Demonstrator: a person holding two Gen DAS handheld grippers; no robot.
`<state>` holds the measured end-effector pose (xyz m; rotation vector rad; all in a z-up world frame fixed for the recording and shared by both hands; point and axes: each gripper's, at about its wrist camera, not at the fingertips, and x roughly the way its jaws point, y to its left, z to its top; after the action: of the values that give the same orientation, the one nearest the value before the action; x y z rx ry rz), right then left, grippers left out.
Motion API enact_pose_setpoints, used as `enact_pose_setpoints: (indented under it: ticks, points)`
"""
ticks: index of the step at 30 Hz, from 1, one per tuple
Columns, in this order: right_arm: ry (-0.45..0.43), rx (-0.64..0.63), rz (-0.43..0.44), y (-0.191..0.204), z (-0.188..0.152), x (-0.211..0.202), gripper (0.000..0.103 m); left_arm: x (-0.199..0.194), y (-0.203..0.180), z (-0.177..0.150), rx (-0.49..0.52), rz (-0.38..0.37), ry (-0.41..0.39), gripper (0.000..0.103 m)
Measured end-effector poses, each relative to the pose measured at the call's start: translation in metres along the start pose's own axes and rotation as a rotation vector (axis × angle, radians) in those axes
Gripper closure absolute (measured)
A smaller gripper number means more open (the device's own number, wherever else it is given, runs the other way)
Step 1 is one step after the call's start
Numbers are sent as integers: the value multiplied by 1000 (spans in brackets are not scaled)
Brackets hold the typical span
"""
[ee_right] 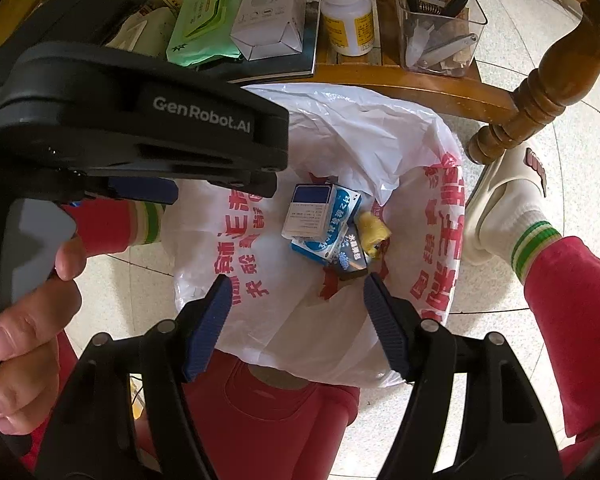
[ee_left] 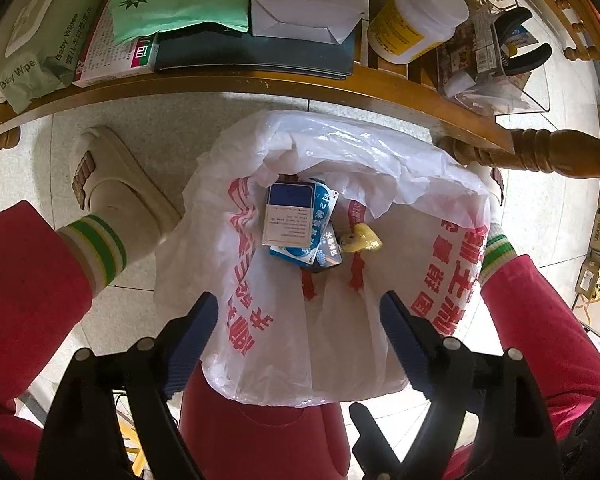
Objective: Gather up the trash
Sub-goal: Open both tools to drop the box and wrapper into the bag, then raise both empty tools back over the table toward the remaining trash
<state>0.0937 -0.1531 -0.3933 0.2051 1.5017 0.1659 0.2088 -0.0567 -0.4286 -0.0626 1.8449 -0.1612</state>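
- While both tools hang over a red bin (ee_left: 260,432) lined with a white plastic bag (ee_left: 332,320) printed in red characters, the left hand-held gripper (ee_left: 298,320) has its blue-padded fingers spread wide, pinching nothing.
- The right hand-held gripper (ee_right: 296,316) is likewise spread and empty above the bag's mouth; the right wrist view also shows the left tool's black body at upper left, gripped by the person's left hand (ee_right: 24,332).
- The collected trash lies at the bottom of the bag: a blue-and-white medicine box (ee_left: 288,216) on top of other blue cartons (ee_right: 328,236), with a crumpled yellow scrap (ee_left: 362,240) just beside them.
- Beyond the bin, the wooden tabletop (ee_left: 260,84) carries baby wipes (ee_left: 40,48), a green wipes pack (ee_left: 180,0), an opened white carton (ee_left: 304,4), a white bottle with a yellow label (ee_left: 416,20) and a clear container holding black-handled pliers (ee_left: 516,40).
- The person's red-trousered legs and cream slippers (ee_left: 112,188) flank the bin on the tiled floor (ee_left: 148,128).
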Motion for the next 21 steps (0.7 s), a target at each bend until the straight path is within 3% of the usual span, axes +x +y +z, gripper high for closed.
enact_pose_setpoints:
  ticks: [6, 12, 17, 21]
  points:
    - [-14, -10, -1, 1, -1, -4, 36, -8, 0, -4, 0, 8, -8, 22]
    - [-73, -15, -16, 3, -8, -35, 33, -38, 3, -26, 4, 43, -61, 21]
    - [-172, -52, -33, 4, -23, -95, 30, -78, 12, -63, 17, 70, -102, 19]
    - [-301, -146, -53, 7, -26, -170, 17, -137, 21, -98, 20, 44, -158, 19]
